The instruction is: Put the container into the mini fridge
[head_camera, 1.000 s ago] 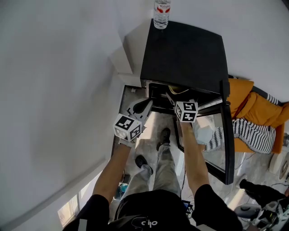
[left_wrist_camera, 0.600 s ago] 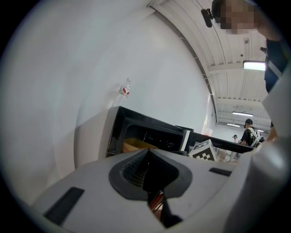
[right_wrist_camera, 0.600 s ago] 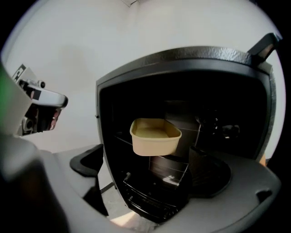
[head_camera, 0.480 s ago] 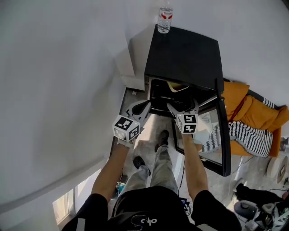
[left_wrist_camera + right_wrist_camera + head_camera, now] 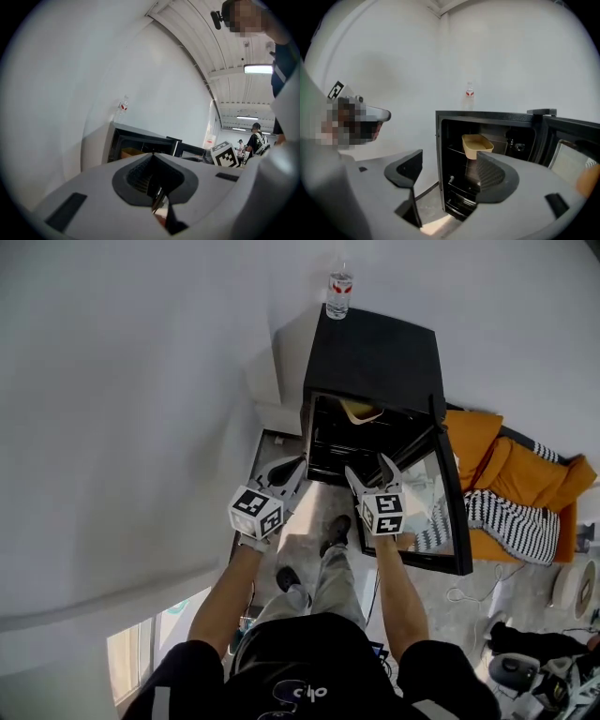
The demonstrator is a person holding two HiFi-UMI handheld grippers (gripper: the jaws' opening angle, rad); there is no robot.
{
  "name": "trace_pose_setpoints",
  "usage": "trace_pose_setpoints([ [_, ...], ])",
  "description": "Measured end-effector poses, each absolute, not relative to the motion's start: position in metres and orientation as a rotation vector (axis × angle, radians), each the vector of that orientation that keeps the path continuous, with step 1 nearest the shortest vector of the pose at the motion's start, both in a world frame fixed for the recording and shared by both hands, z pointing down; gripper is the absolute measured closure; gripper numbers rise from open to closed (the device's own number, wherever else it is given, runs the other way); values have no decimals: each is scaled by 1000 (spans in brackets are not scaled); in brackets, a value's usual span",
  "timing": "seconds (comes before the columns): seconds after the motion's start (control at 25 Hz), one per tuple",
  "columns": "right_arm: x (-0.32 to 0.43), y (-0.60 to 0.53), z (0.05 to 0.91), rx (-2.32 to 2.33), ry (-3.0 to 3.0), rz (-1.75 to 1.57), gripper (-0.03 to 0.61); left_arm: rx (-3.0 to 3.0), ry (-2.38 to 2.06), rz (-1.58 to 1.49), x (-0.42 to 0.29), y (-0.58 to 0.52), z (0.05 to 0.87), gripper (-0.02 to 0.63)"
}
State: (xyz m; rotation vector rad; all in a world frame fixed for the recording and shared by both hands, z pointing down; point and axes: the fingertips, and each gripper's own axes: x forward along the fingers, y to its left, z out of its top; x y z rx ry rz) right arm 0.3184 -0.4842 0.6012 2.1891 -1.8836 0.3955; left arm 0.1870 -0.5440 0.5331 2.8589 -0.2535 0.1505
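The black mini fridge (image 5: 375,352) stands against the white wall with its door (image 5: 441,512) swung open to the right. A tan container (image 5: 361,411) rests on the upper wire shelf inside; the right gripper view shows the container (image 5: 477,144) free of any grip. My right gripper (image 5: 367,470) hangs in front of the opening, apart from the fridge. Its jaws have just been closing but still stand open, with nothing between them. My left gripper (image 5: 292,465) is to the left of the fridge front, its jaws shut on nothing.
A water bottle (image 5: 339,292) stands on the fridge top at the back. An orange sofa with a striped cloth (image 5: 506,484) lies right of the door. The person's legs and shoes (image 5: 328,549) are below the grippers. The white wall (image 5: 122,427) is at the left.
Both grippers have drawn back from the fridge opening toward the person. The container has stayed on the upper shelf, and the door is still open.
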Motion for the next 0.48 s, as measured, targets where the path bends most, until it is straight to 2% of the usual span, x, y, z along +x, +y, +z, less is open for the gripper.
trace_pose_setpoints([
  [0.12, 300, -468, 586, 2190, -1902, 386, 278, 2866, -244, 136, 174, -531, 524, 607],
  [0.48, 250, -423, 562, 2179, -1910, 397, 458, 2877, -207, 139, 137, -492, 515, 607],
])
